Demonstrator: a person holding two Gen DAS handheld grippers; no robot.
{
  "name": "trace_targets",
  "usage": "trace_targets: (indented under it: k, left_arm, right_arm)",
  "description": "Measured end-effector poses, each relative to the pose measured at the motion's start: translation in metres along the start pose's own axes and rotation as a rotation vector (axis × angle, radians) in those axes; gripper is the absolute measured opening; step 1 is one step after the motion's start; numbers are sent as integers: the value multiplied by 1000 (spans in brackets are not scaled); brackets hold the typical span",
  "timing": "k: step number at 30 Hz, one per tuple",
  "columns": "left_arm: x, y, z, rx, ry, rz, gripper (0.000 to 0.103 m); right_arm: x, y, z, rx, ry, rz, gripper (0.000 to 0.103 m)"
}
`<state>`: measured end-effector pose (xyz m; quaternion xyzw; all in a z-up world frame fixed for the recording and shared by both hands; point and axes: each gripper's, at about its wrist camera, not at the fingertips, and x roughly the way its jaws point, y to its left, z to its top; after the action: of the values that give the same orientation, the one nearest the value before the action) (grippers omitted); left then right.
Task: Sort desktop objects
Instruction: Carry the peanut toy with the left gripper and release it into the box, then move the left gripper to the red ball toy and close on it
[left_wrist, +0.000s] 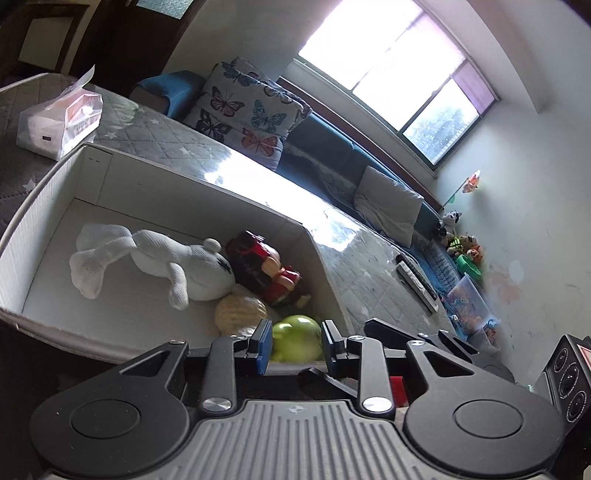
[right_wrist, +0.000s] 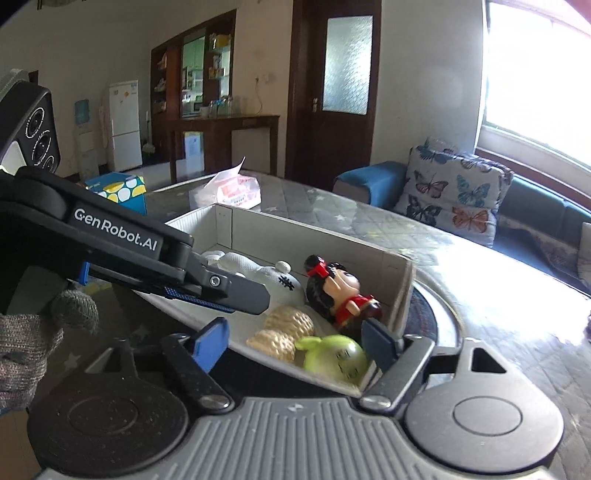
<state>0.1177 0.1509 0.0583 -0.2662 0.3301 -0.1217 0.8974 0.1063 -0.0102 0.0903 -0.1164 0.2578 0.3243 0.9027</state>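
Your left claw (left_wrist: 295, 341) is hanging over the near end of the white box (left_wrist: 51, 192), its blue pads a little apart and gripping nothing — the green toy (left_wrist: 297, 336) is lying in the box just beyond them, not pinched. Your right claw (right_wrist: 295, 341) is standing wide apart, also empty, with that same green toy (right_wrist: 334, 354) showing between its fingers in the near corner of the box (right_wrist: 402, 291). From the right wrist view, your left claw's arm is reaching in from the left across the box, with a grey-gloved hand (right_wrist: 33, 332) behind it.

Inside the box, two tan woven balls (right_wrist: 284, 332) are sitting touching each other just left of the green toy. Beyond them a doll in red (right_wrist: 340, 291) with black hair is lying on its side against the right wall, and a white plush animal (left_wrist: 147, 262) is sprawling to the left of it, its head touching the doll.

The box is resting on a grey quilted desk (left_wrist: 177, 144). Farther away on it a tissue pack (left_wrist: 61, 120) is standing, and a remote (left_wrist: 417, 284) is lying off to the right near the blue sofa (left_wrist: 332, 144) — a butterfly cushion (left_wrist: 247, 110) is leaning there under the window.
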Motion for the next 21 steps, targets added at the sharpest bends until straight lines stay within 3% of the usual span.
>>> trace_targets:
  k: [6, 21]
  left_arm:
    - [-5, -21, -23, 32, 17, -23, 32]
    - [35, -60, -72, 80, 169, -63, 32]
  right_arm:
    - [-31, -8, -20, 29, -15, -37, 94]
    - [-66, -54, -87, 148, 67, -160, 96]
